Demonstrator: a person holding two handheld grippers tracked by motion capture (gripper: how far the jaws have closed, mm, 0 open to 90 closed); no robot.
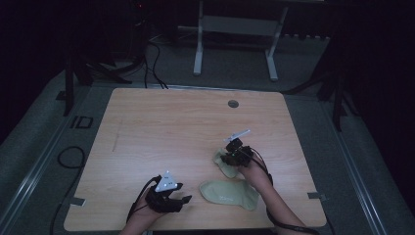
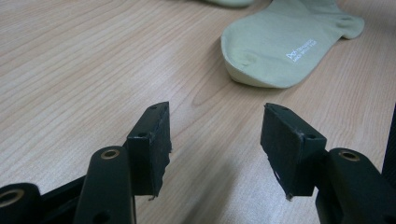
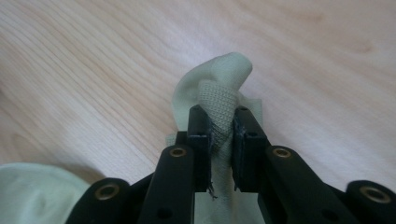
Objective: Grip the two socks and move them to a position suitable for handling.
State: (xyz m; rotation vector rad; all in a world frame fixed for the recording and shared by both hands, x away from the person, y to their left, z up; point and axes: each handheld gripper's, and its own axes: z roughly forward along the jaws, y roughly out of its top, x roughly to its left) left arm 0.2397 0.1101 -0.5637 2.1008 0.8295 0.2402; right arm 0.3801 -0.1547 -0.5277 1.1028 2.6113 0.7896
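Two pale green socks lie on the wooden table point(image 1: 171, 127). One sock point(image 1: 229, 193) point(image 2: 285, 42) rests flat near the front edge, with small white print on it. The other sock point(image 1: 220, 165) point(image 3: 219, 79) is bunched up just beyond it, and my right gripper point(image 1: 228, 159) point(image 3: 222, 126) is shut on its ribbed cuff, the fabric pinched between the pads. My left gripper point(image 1: 185, 199) point(image 2: 215, 140) is open just above the table, to the left of the flat sock, with nothing between its jaws. A corner of the flat sock point(image 3: 32, 191) also shows in the right gripper view.
A round grommet hole point(image 1: 233, 104) sits near the table's far edge. A white stand frame point(image 1: 235, 29) and cables point(image 1: 151, 63) are on the dark floor behind the table. Small brackets stick out at the table's front corners.
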